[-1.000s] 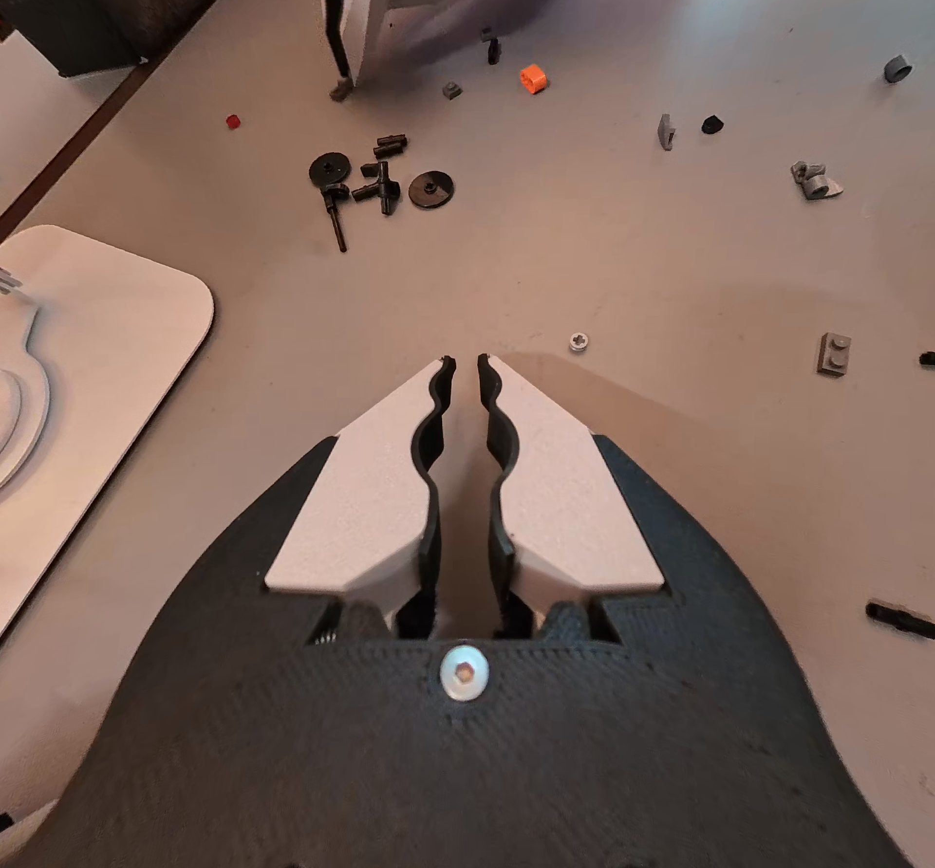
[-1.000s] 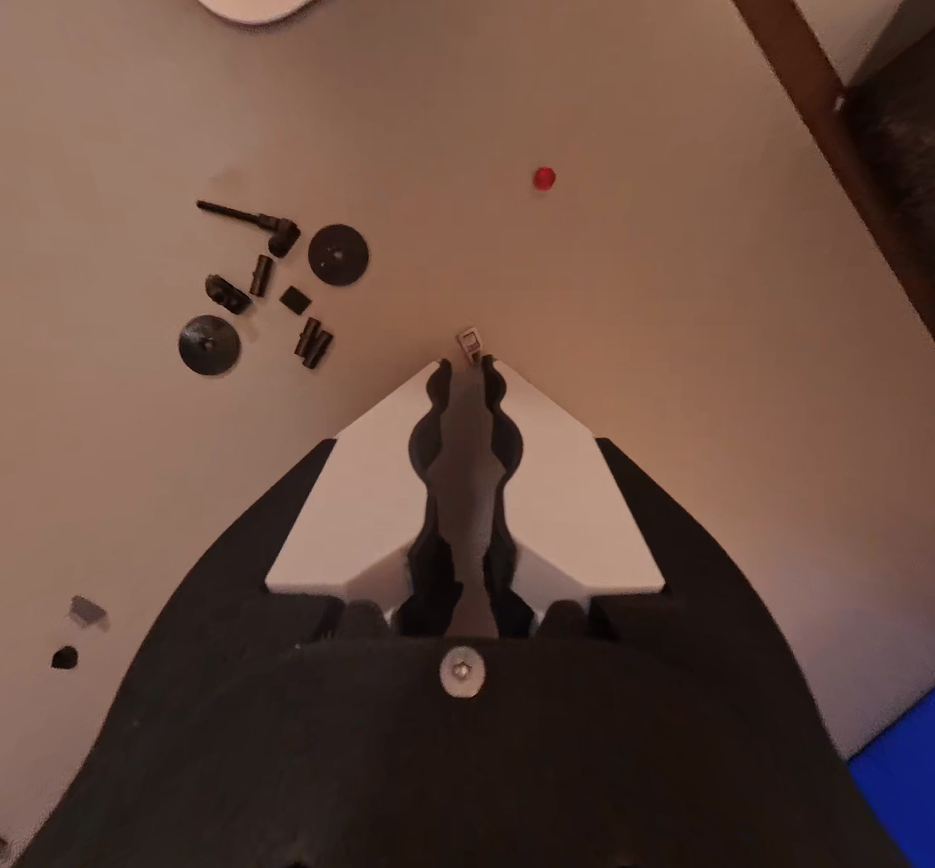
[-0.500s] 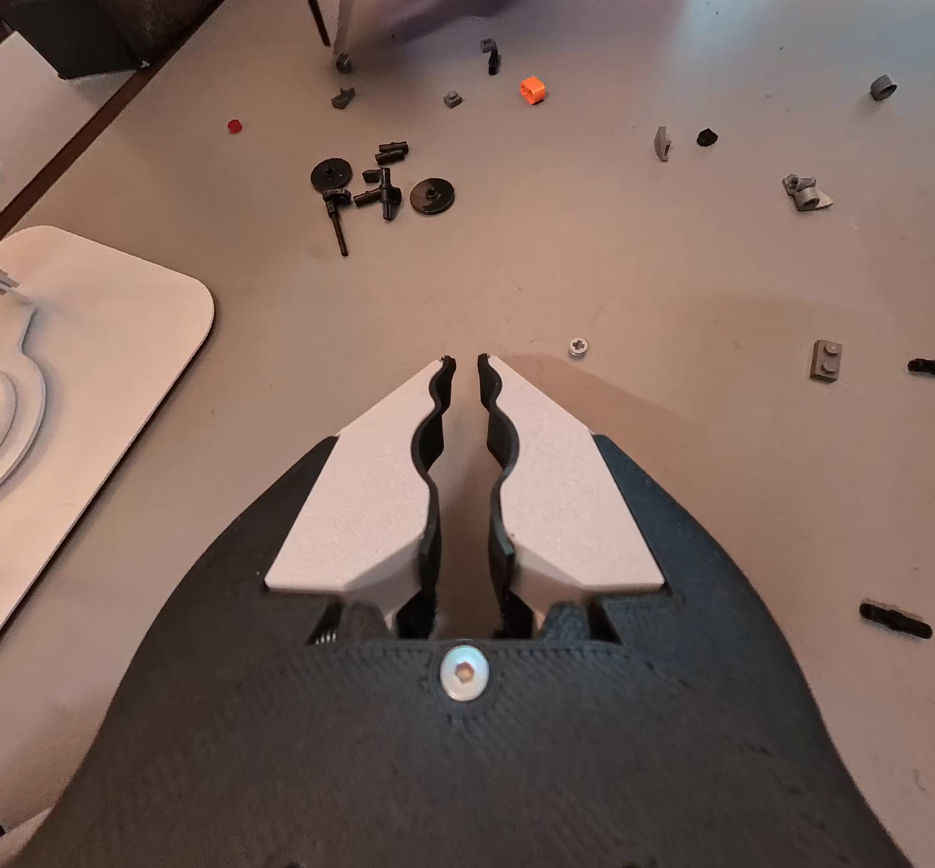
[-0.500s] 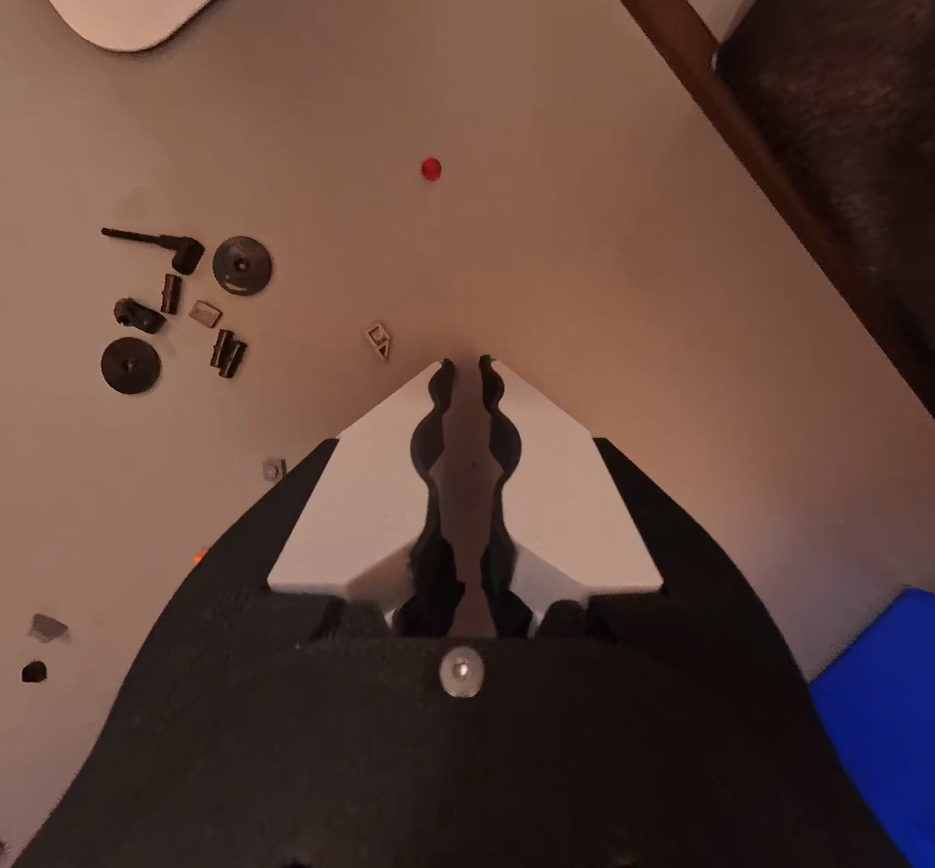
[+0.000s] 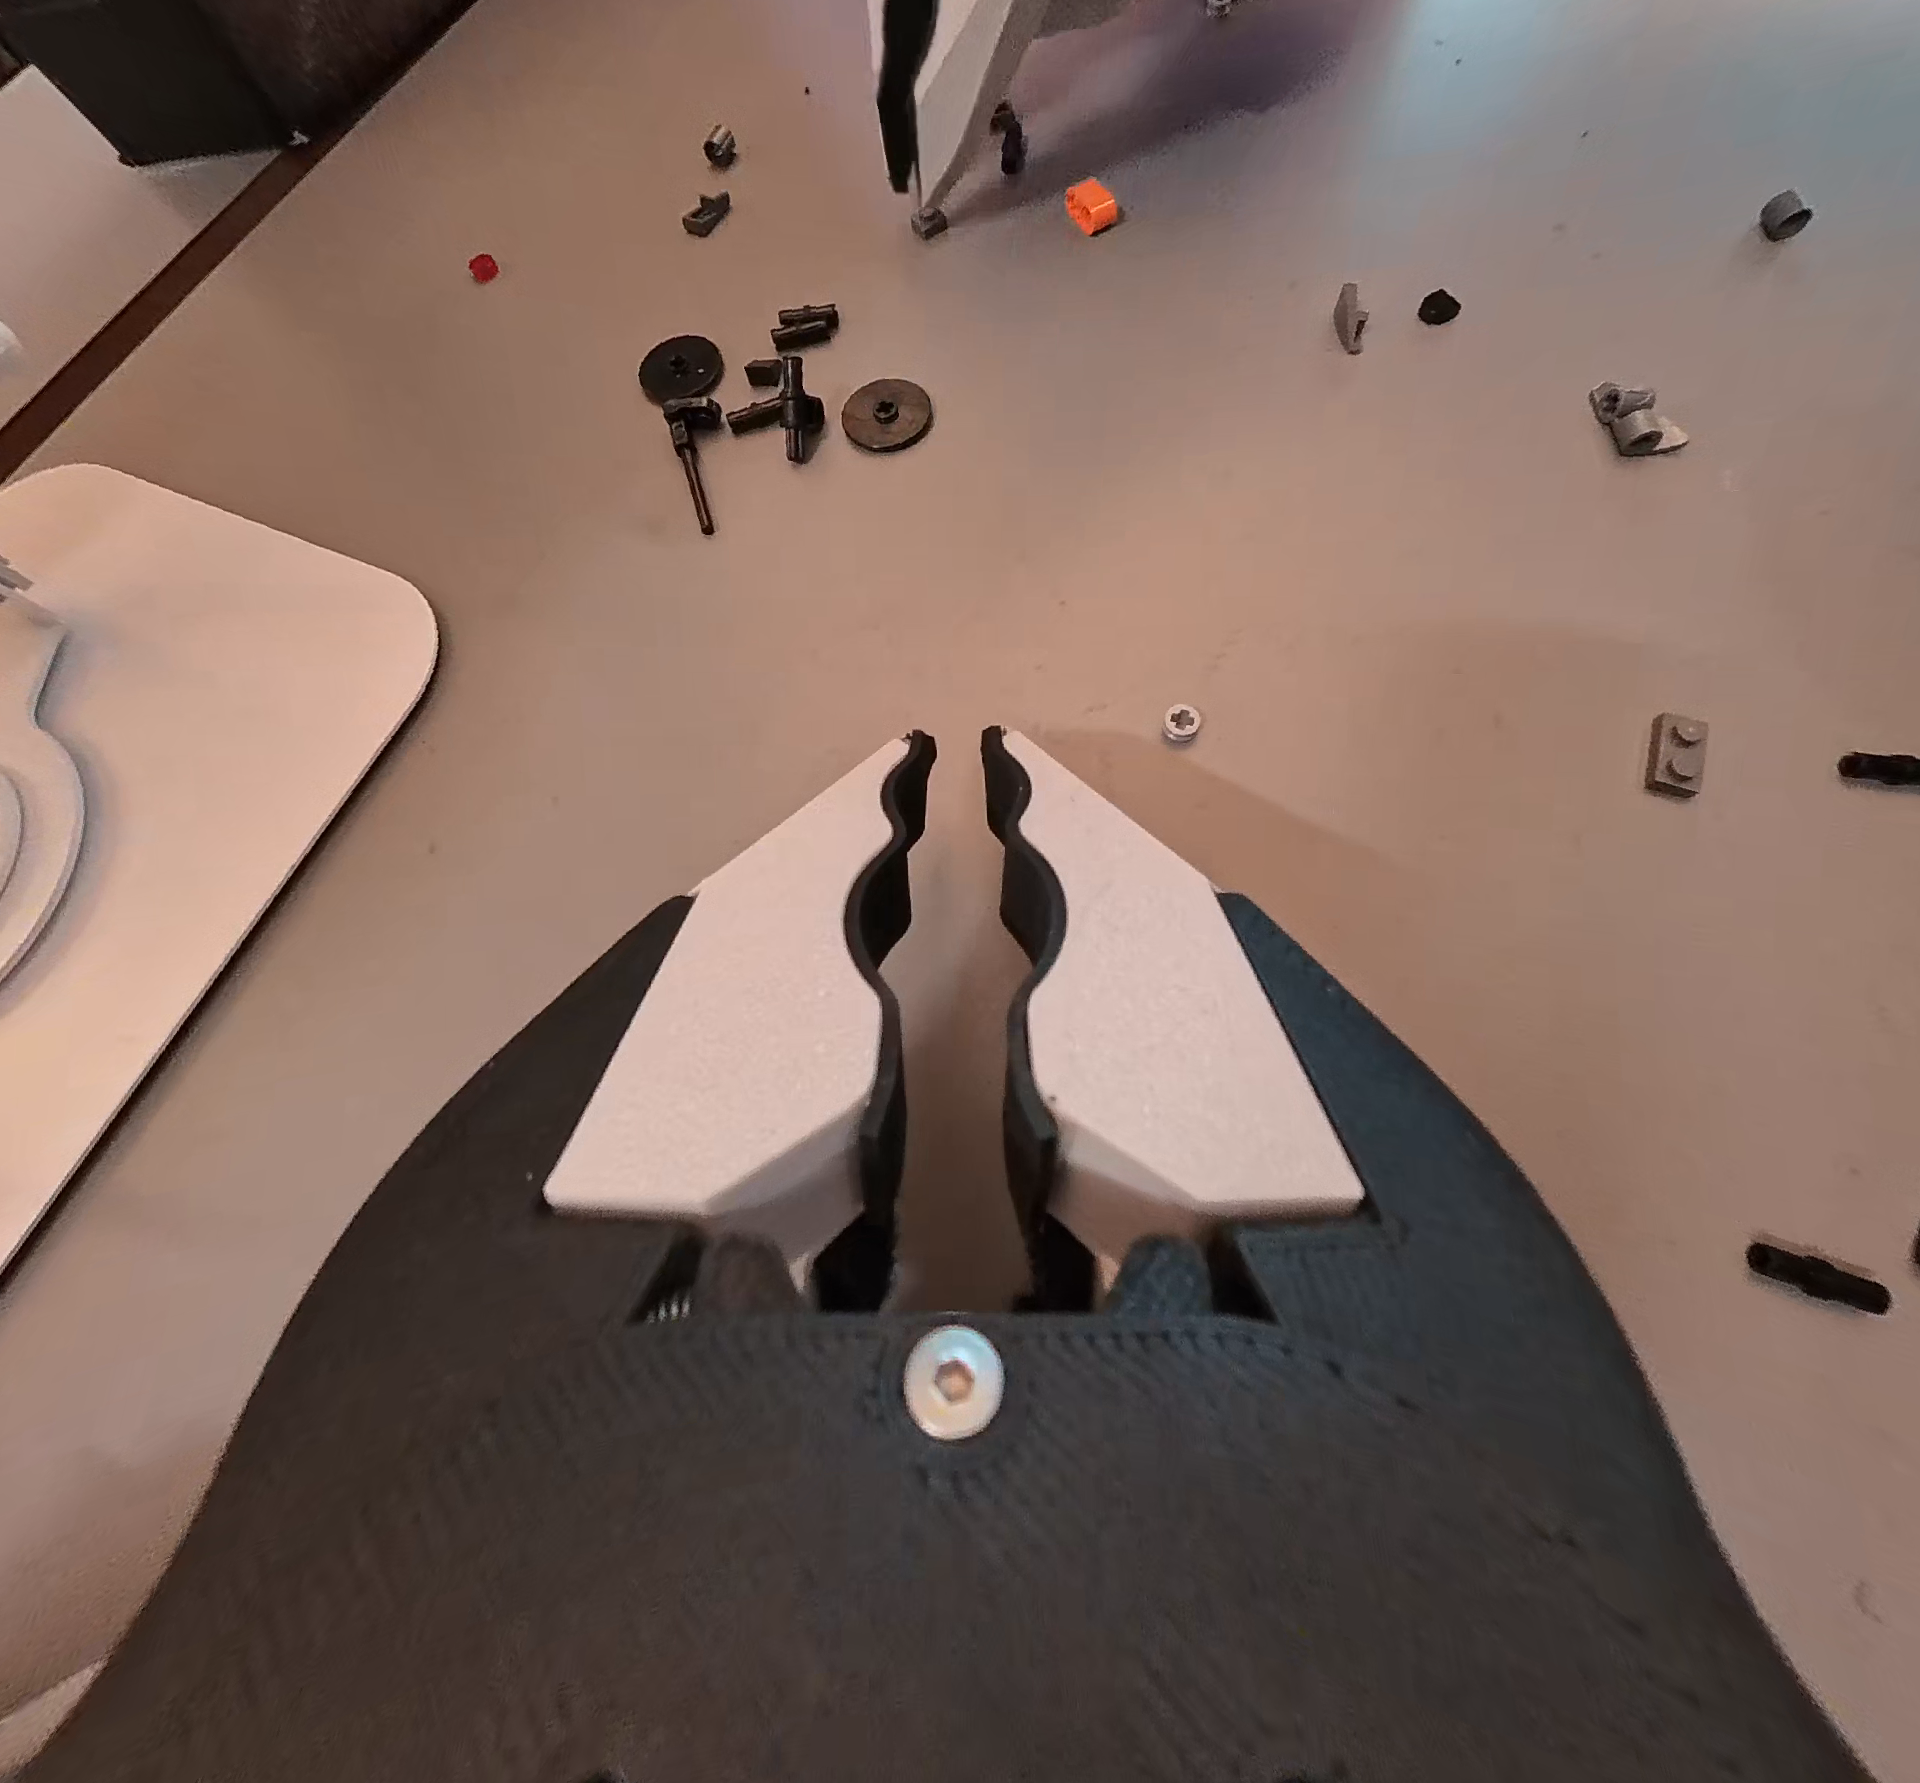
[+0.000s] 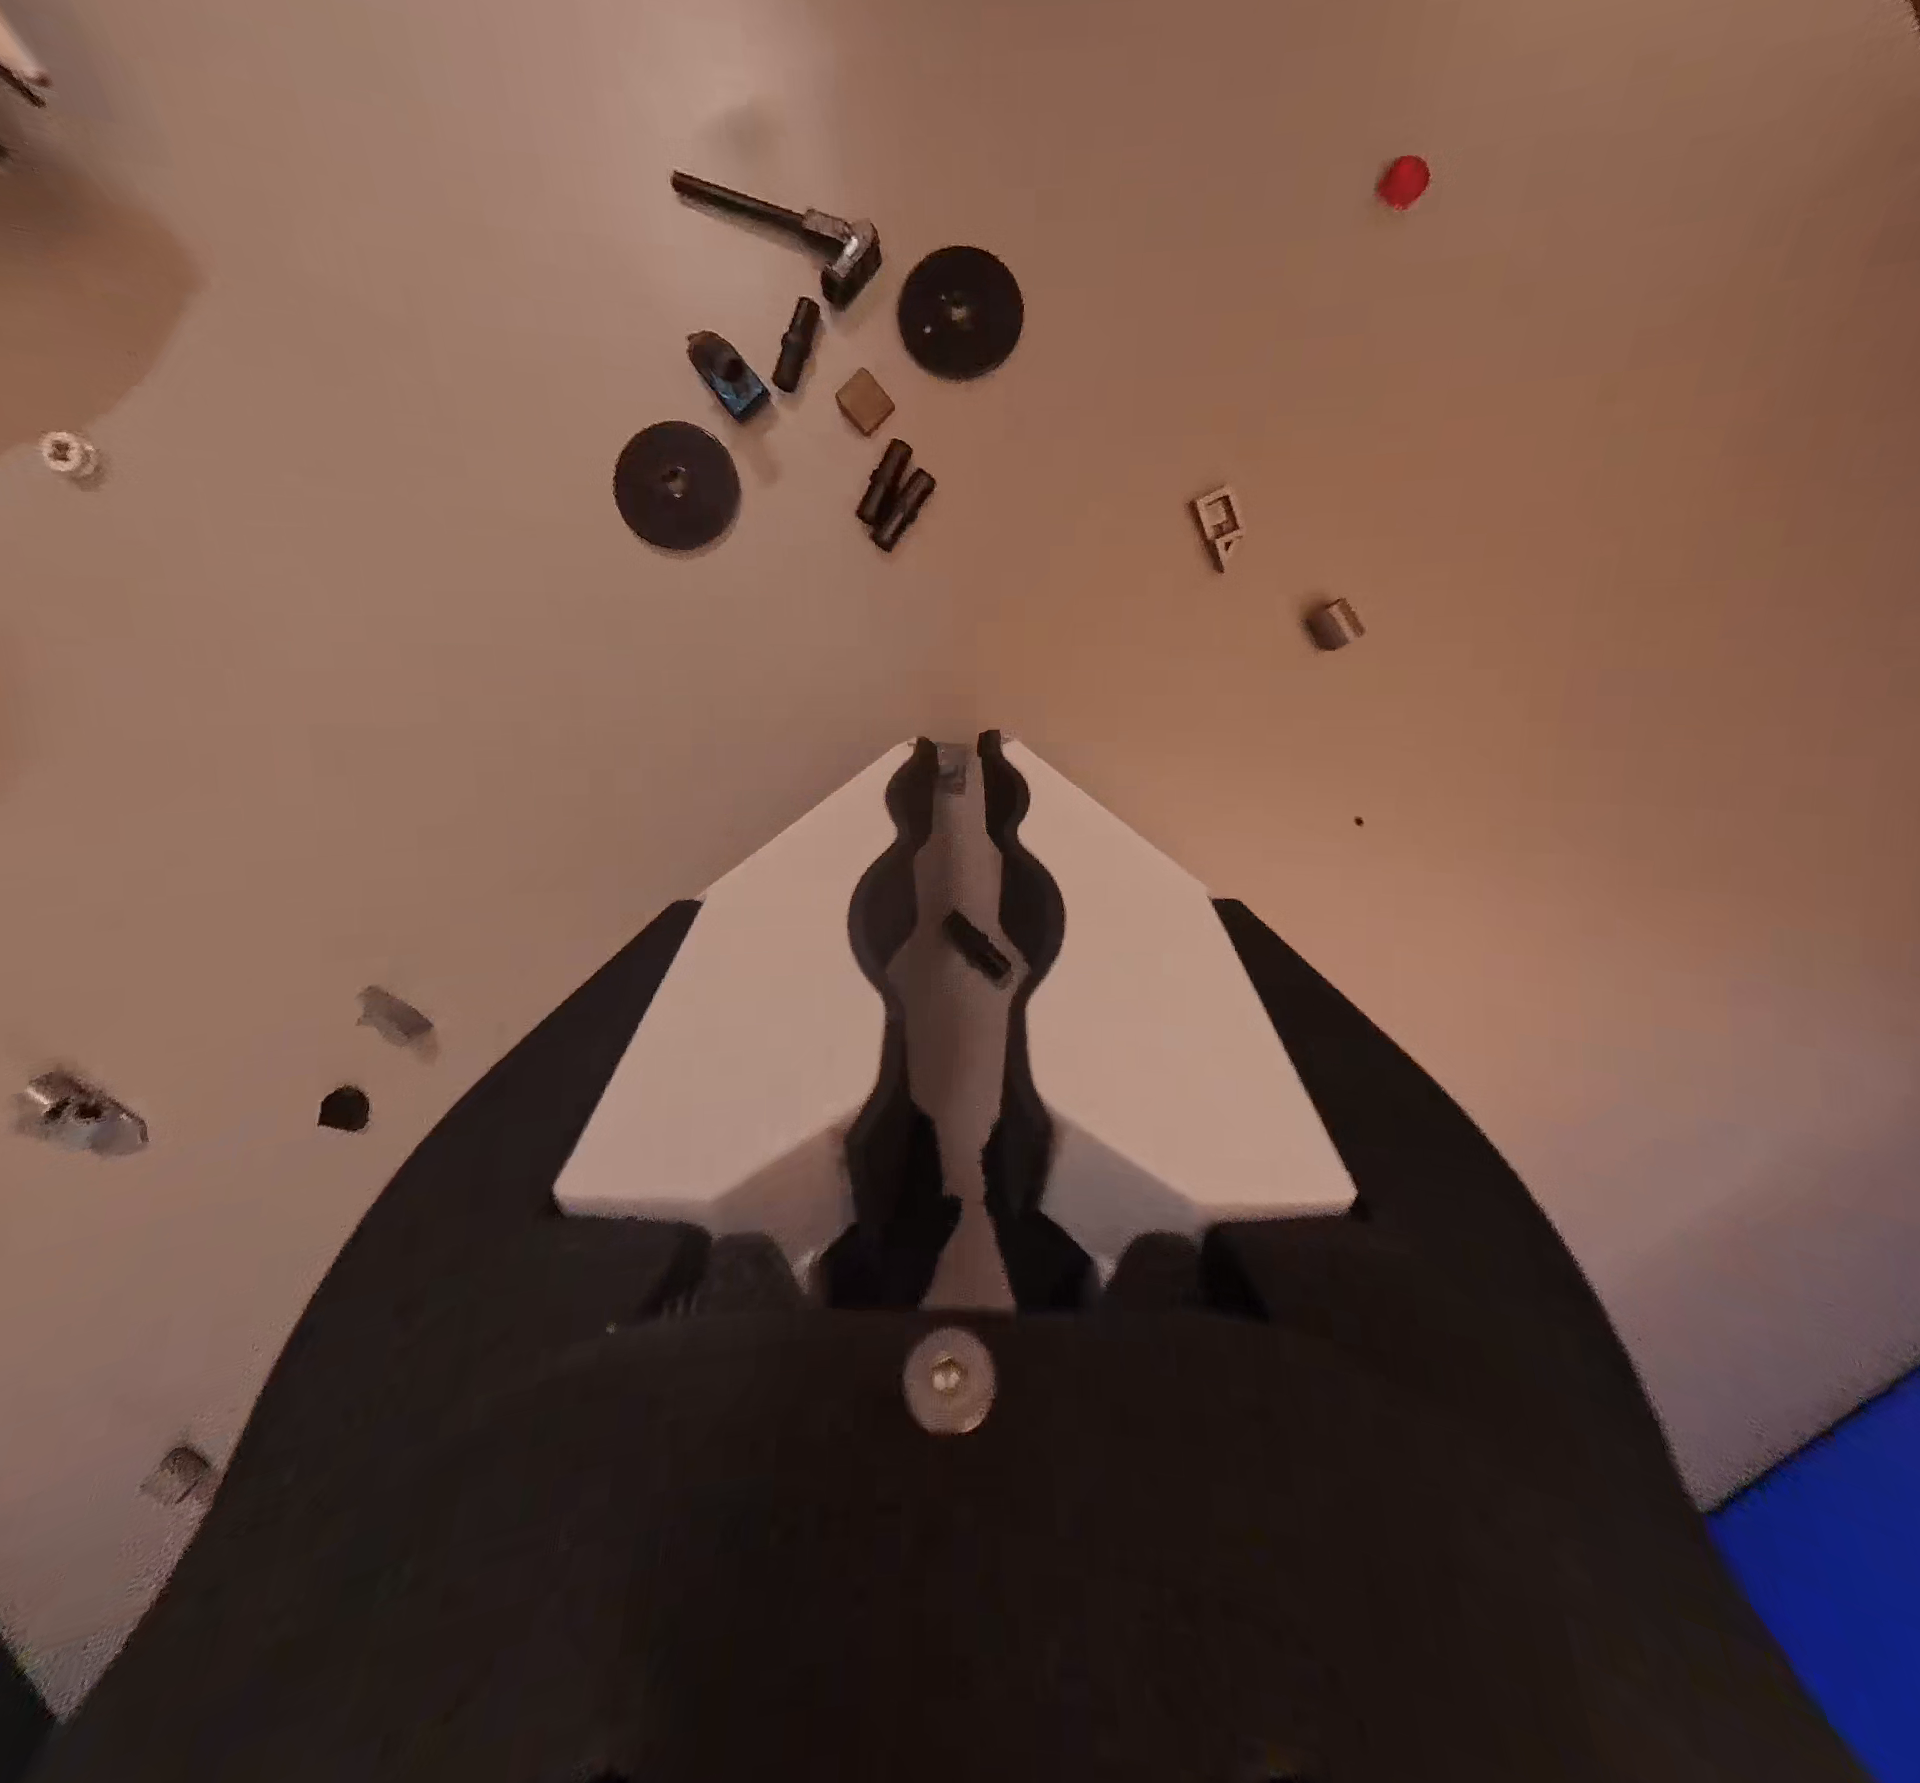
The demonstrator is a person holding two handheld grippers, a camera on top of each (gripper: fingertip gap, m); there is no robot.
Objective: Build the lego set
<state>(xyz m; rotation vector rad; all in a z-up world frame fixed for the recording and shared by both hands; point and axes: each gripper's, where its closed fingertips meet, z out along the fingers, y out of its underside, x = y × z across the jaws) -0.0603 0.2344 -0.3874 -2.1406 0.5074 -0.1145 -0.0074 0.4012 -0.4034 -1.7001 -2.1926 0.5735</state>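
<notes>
My left gripper (image 5: 958,746) hovers over the beige table with its jaws a little apart and nothing between them. My right gripper (image 6: 953,746) points down at the table, and a small grey piece (image 6: 951,765) sits between its fingertips. The left wrist view shows that gripper (image 5: 920,195) at the top, tips down on the same grey piece (image 5: 928,223). A cluster of black Lego parts (image 5: 779,393) with two black discs (image 6: 958,312) lies between the two grippers. A grey bracket piece (image 6: 1218,523) lies loose beside my right gripper.
Small loose pieces are scattered about: a red stud (image 5: 482,267), an orange piece (image 5: 1091,206), a grey 1x2 plate (image 5: 1675,754) and a round light stud (image 5: 1182,723). A white board (image 5: 208,694) lies at left. The dark table edge (image 5: 208,206) runs behind it. A blue surface (image 6: 1829,1577) shows at lower right. The gap from one gripper's tips to the other's is roughly 20 centimetres. To the round light stud (image 5: 1182,723): left tips about 5 centimetres, right tips about 15 centimetres.
My right gripper let go of the grey bracket piece, which now lies on the table. It then moved over and came down on another small grey piece. My left gripper stayed put.
</notes>
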